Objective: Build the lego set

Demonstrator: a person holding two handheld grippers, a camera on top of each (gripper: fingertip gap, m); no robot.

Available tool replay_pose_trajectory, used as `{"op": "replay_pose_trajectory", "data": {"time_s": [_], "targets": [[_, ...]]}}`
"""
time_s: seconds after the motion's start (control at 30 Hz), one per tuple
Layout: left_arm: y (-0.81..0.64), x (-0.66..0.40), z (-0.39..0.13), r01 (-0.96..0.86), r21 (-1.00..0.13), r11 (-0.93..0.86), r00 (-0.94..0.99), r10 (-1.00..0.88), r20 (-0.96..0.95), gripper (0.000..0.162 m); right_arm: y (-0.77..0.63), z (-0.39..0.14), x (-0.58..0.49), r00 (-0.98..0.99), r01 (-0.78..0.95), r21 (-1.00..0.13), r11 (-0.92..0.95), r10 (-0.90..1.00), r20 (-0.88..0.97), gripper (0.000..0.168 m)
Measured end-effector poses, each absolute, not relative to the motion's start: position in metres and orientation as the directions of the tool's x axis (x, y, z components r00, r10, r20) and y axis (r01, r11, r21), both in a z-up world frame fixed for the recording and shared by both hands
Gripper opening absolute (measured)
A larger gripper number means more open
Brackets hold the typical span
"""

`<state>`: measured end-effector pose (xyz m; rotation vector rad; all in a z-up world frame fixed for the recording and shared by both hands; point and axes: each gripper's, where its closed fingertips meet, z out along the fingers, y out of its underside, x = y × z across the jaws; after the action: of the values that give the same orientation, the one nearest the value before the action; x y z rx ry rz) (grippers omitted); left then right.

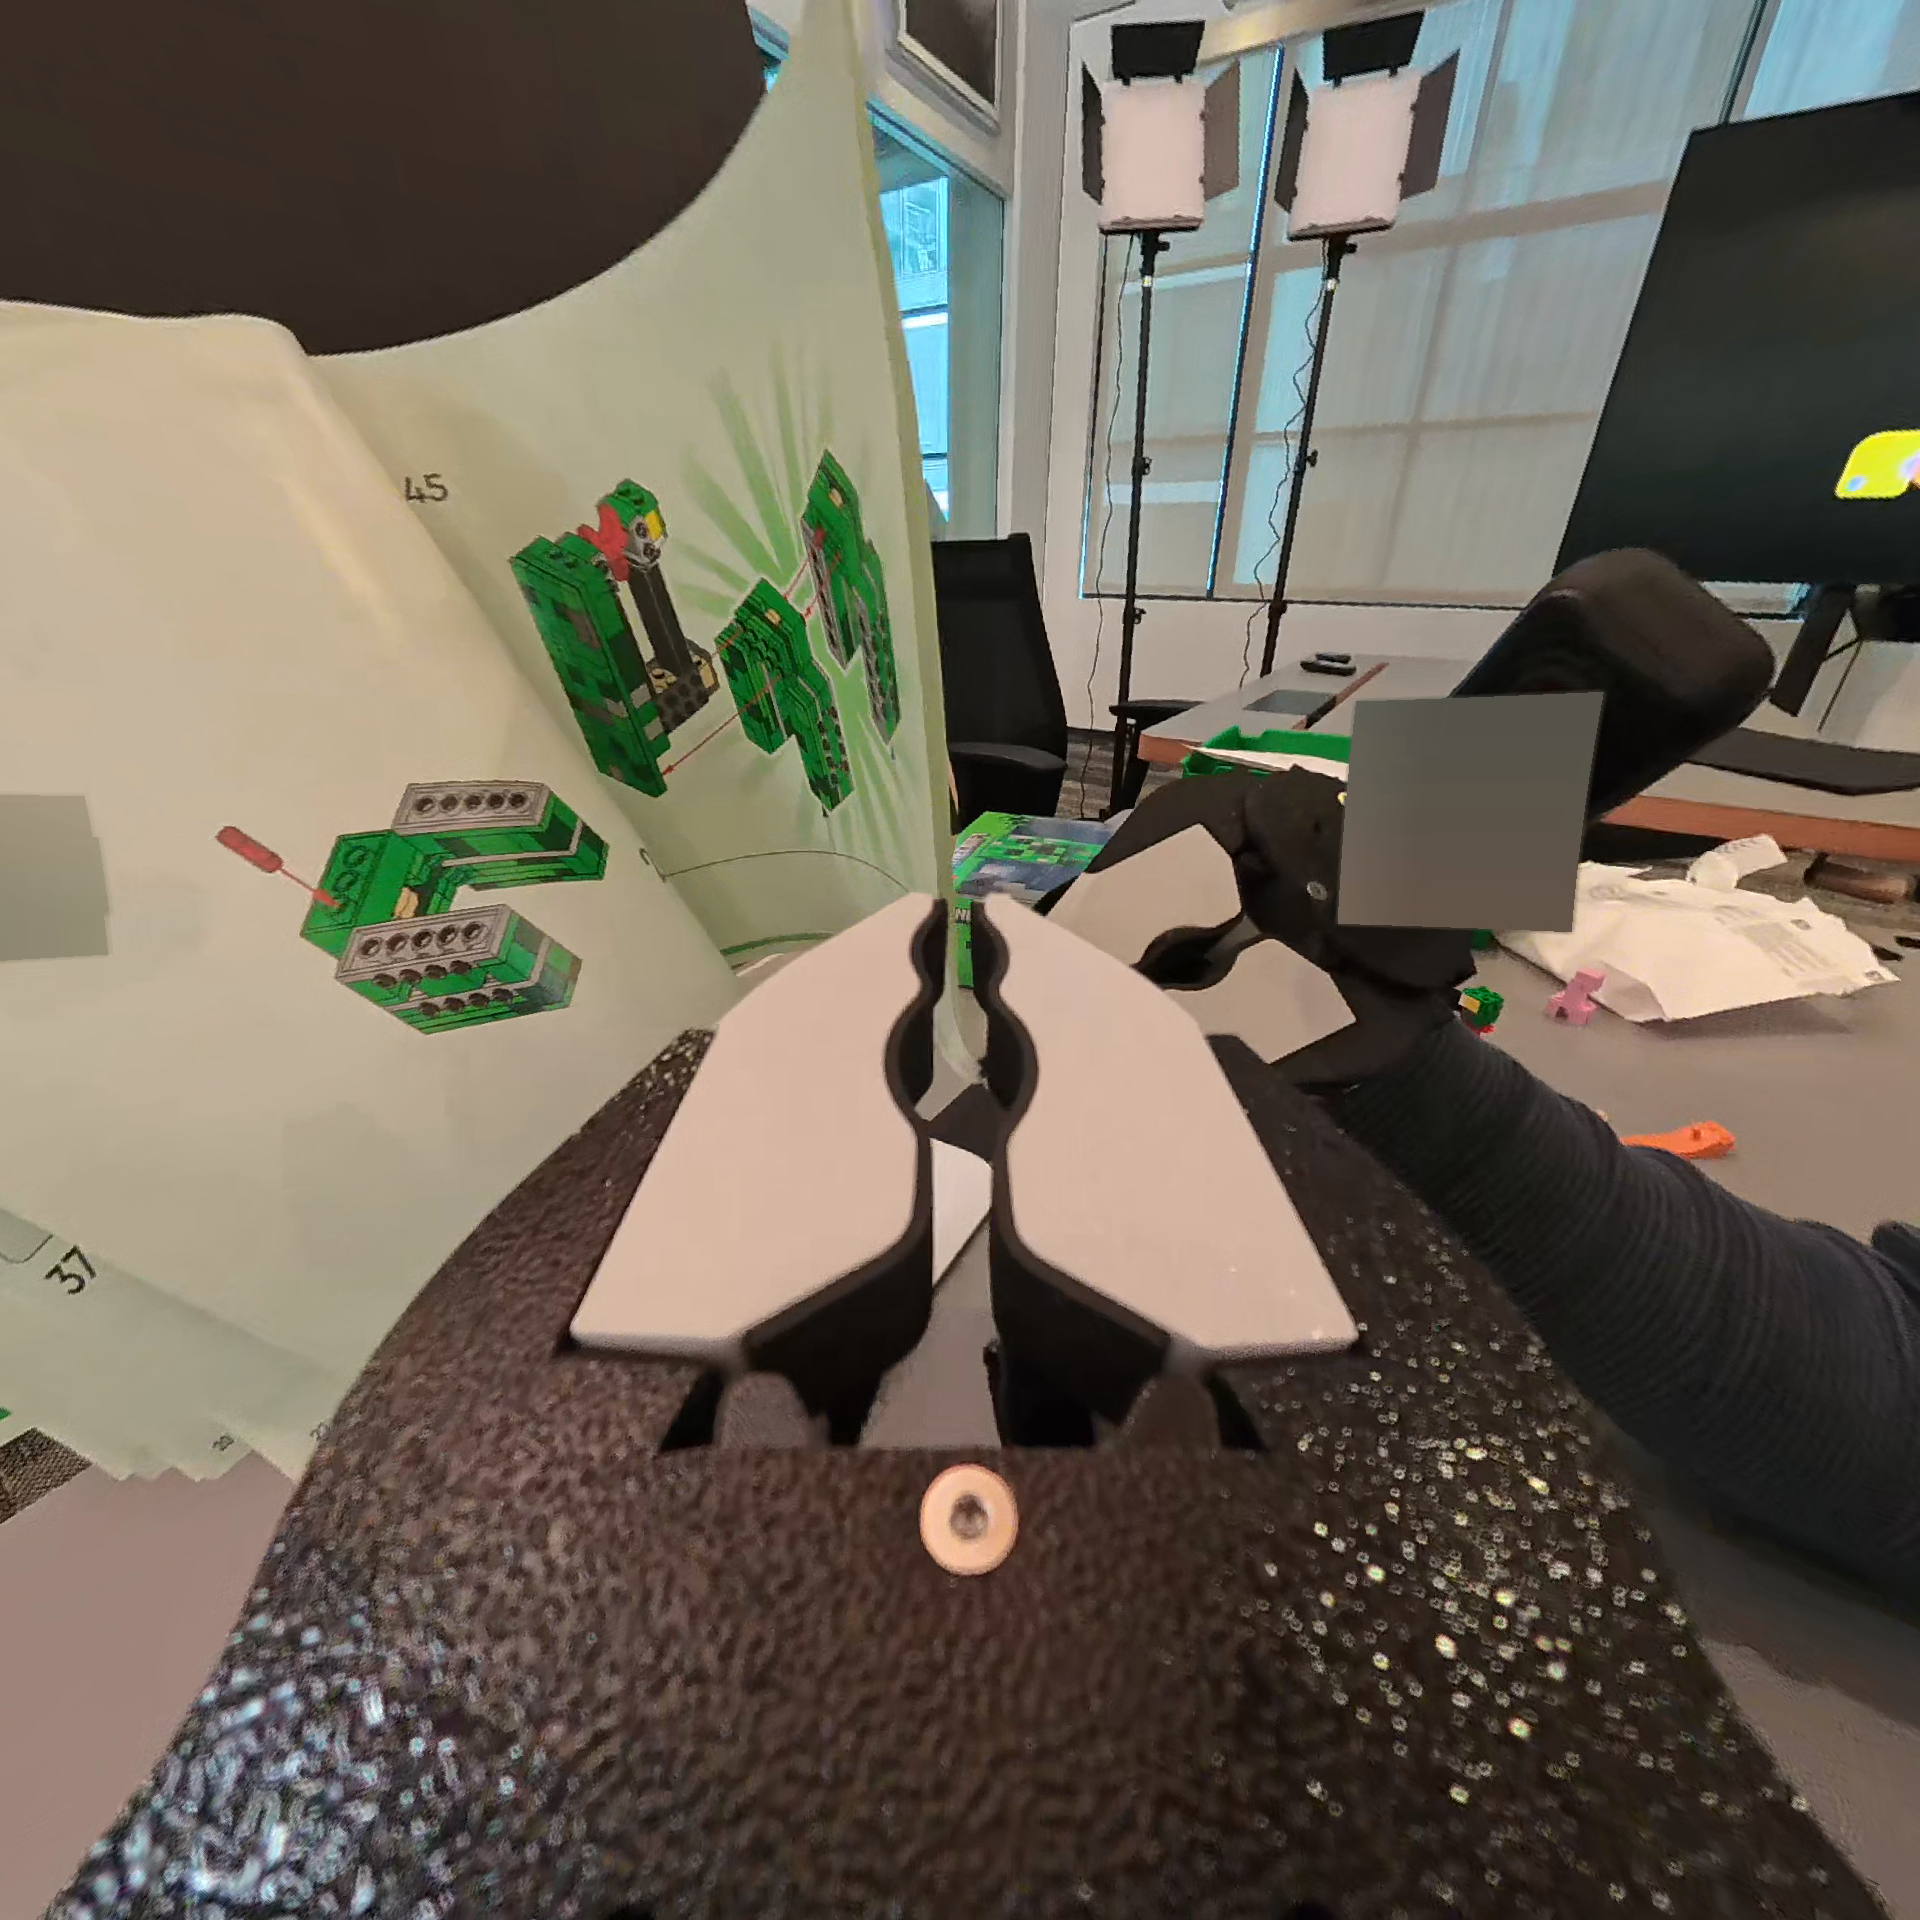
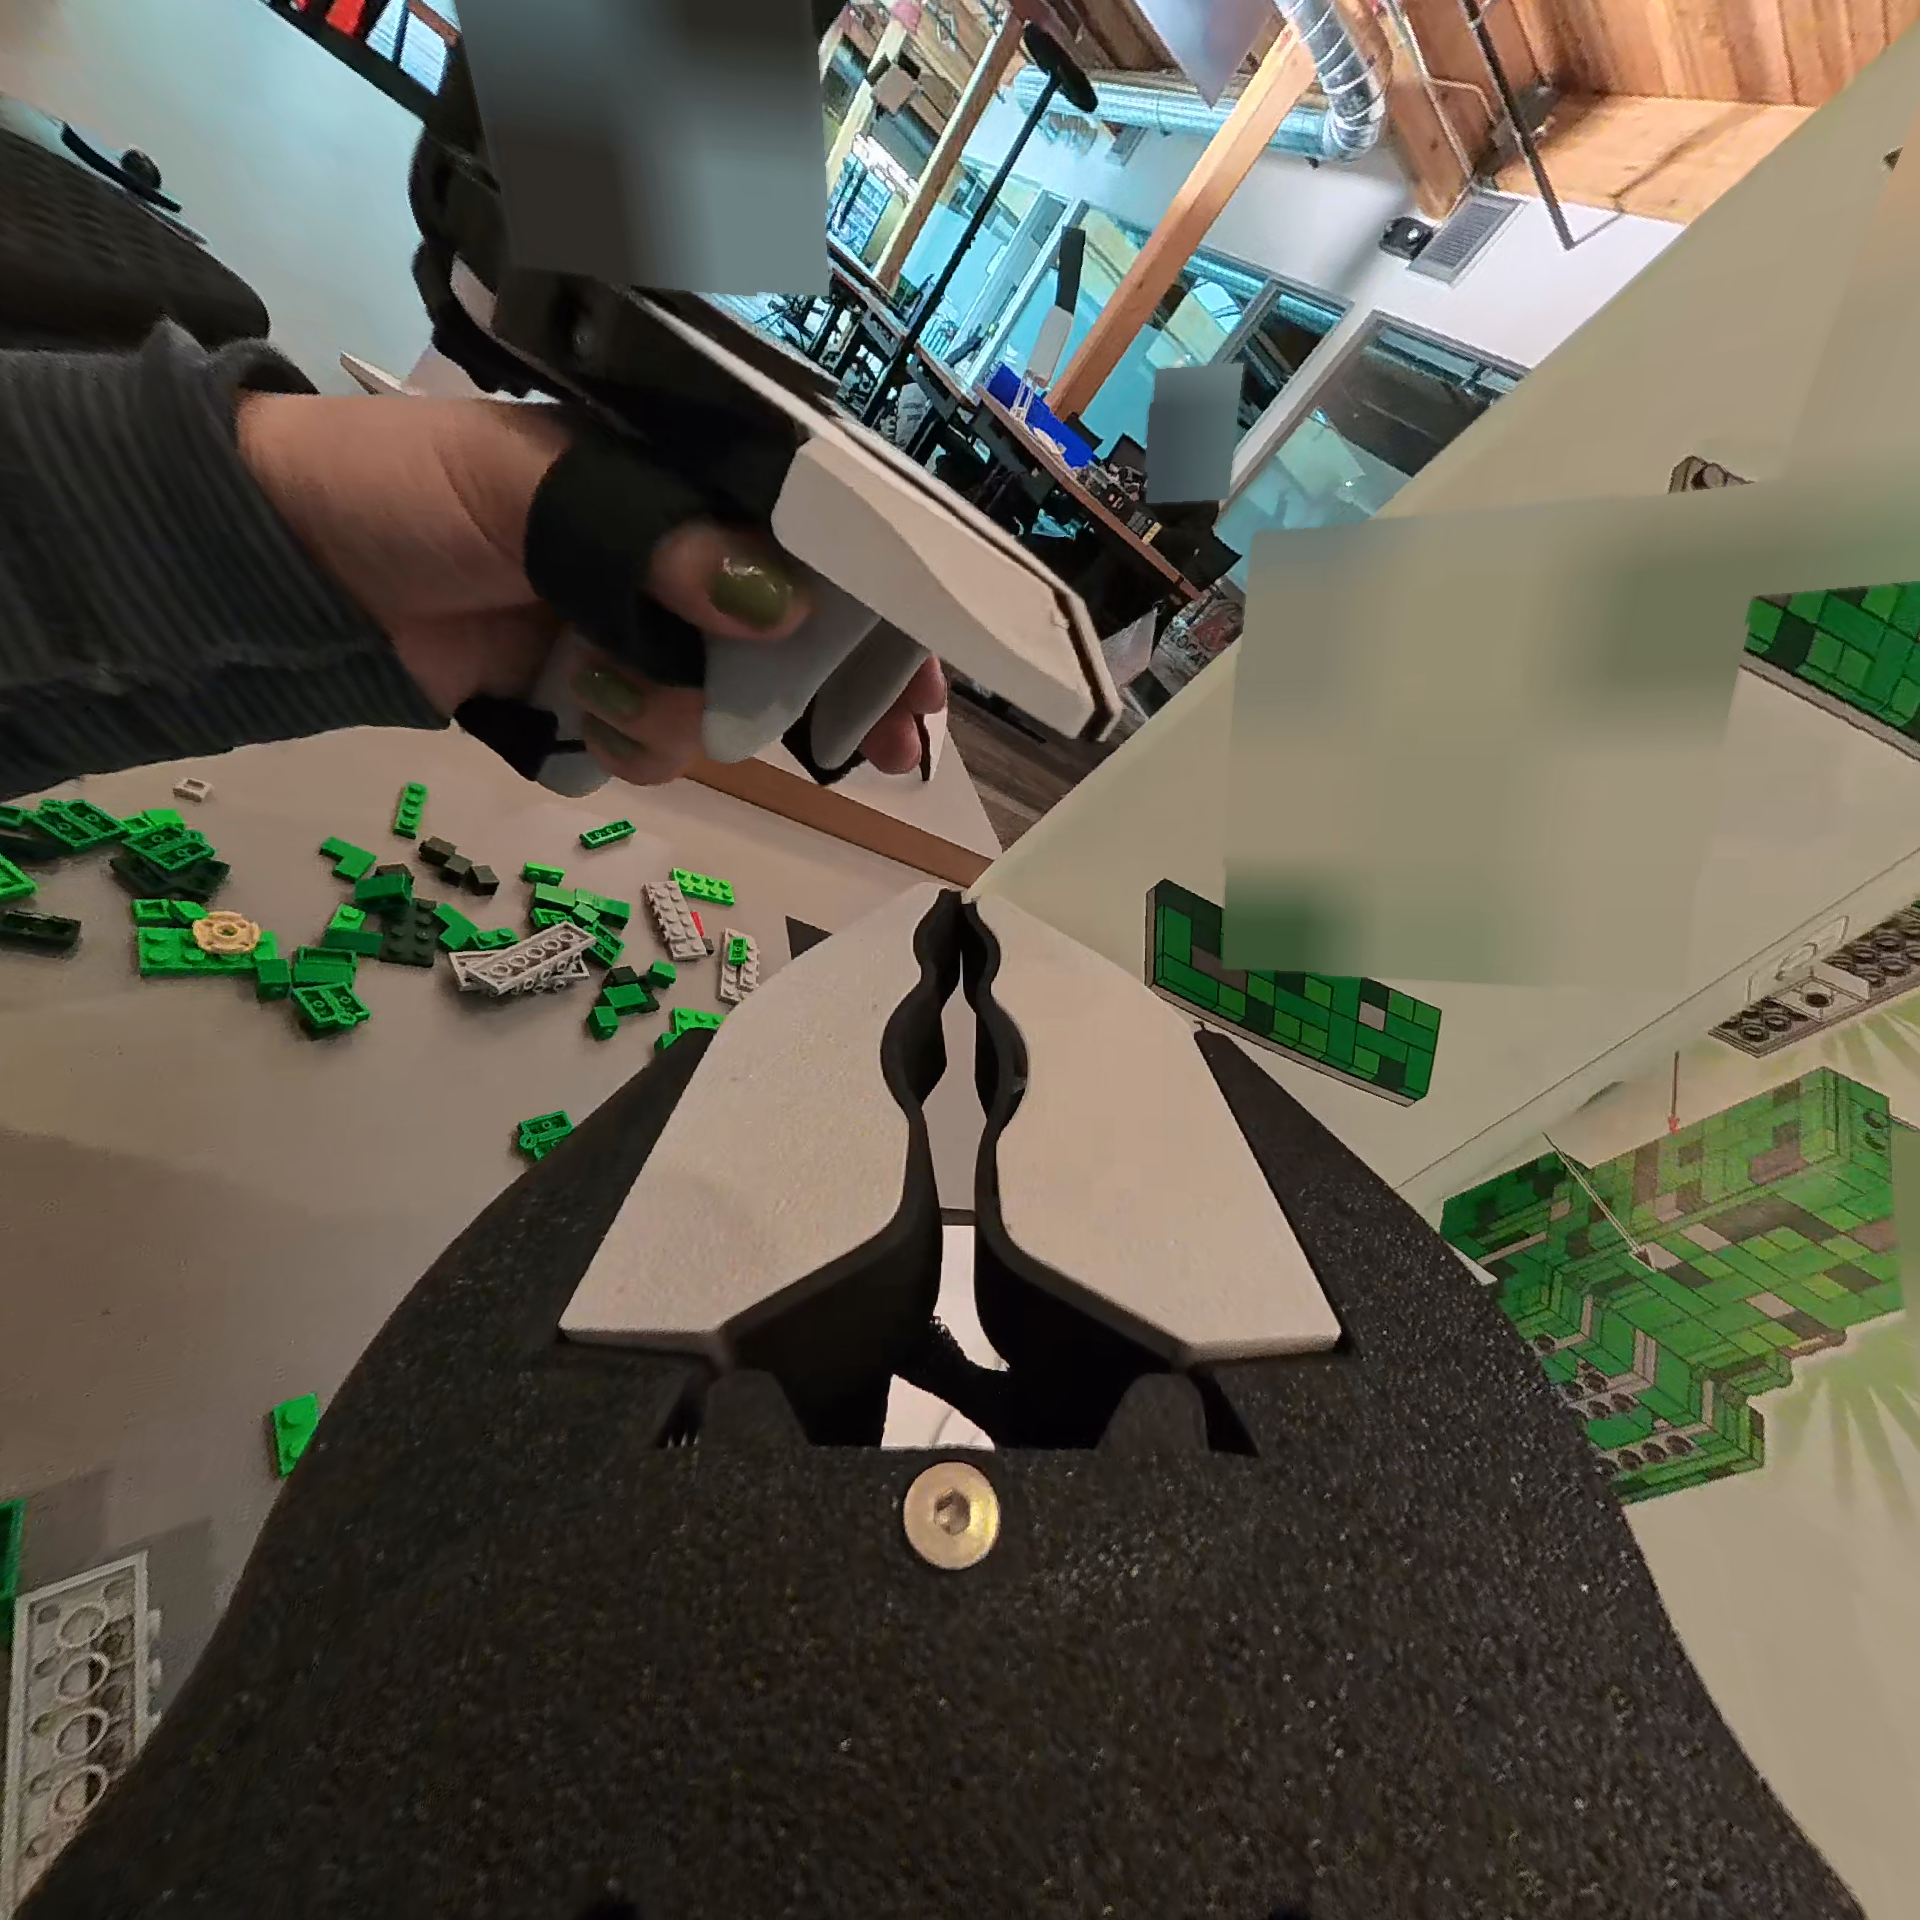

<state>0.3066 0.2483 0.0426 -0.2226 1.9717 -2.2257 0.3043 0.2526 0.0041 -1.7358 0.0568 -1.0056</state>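
While both grippers point(image 1: 961, 925) point(image 2: 958, 906) pinch its pages, printed booklet point(image 1: 436, 665) shows numbers.

Glossy paper booklet point(image 1: 468, 644), matt table point(image 2: 208, 1195)

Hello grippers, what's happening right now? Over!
Left gripper shut on instruction booklet page. Right gripper shut on another page. Loose bricks untouched on table.

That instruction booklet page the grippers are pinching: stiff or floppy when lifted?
Likely floppy: the booklet page bows in a curve above the left gripper. Probably light and thin, held edge-on by the right gripper. It may slip or tear if tugged.
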Motion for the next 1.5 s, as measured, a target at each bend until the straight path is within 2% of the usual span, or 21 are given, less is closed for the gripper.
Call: {"op": "replay_pose_trajectory", "data": {"time_s": [0.27, 0.6, 0.87, 1.23, 1.33, 1.4, 1.43, 1.5], "targets": [[0.248, 0.312, 0.04, -0.005, -0.992, -0.126, -0.972, -0.233, 0.035, 0.002, 0.255, 0.002, 0.304, 0.65, 0.416, -0.803, -0.426, -0.478, 0.591, 0.0], [0.248, 0.315, 0.039, -0.006, -0.993, -0.119, -0.966, -0.255, 0.036, 0.007, 0.256, 0.001, 0.304, 0.657, 0.412, -0.806, -0.425, -0.474, 0.586, 0.0], [0.246, 0.314, 0.038, -0.029, -0.991, -0.129, -0.972, -0.227, 0.059, 0.001, 0.256, -0.001, 0.303, 0.667, 0.409, -0.807, -0.426, -0.464, 0.583, 0.0], [0.244, 0.319, 0.034, -0.049, -0.992, -0.118, -0.965, -0.25, 0.077, 0.015, 0.255, 0.001, 0.301, 0.675, 0.409, -0.816, -0.408, -0.467, 0.572, 0.0], [0.245, 0.323, 0.035, -0.059, -0.989, -0.134, -0.958, -0.271, 0.094, 0.027, 0.255, 0.001, 0.301, 0.681, 0.409, -0.819, -0.403, -0.463, 0.568, 0.0], [0.245, 0.322, 0.035, -0.07, -0.988, -0.139, -0.961, -0.258, 0.104, 0.03, 0.256, 0.001, 0.3, 0.684, 0.409, -0.82, -0.401, -0.46, 0.566, 0.0], [0.244, 0.321, 0.034, -0.077, -0.988, -0.134, -0.963, -0.247, 0.109, 0.029, 0.257, 0.0, 0.3, 0.685, 0.409, -0.819, -0.403, -0.457, 0.567, 0.0], [0.242, 0.32, 0.033, -0.081, -0.989, -0.122, -0.966, -0.236, 0.108, 0.012, 0.258, 0.0, 0.3, 0.685, 0.41, -0.817, -0.405, -0.454, 0.569, 0.0]]}}
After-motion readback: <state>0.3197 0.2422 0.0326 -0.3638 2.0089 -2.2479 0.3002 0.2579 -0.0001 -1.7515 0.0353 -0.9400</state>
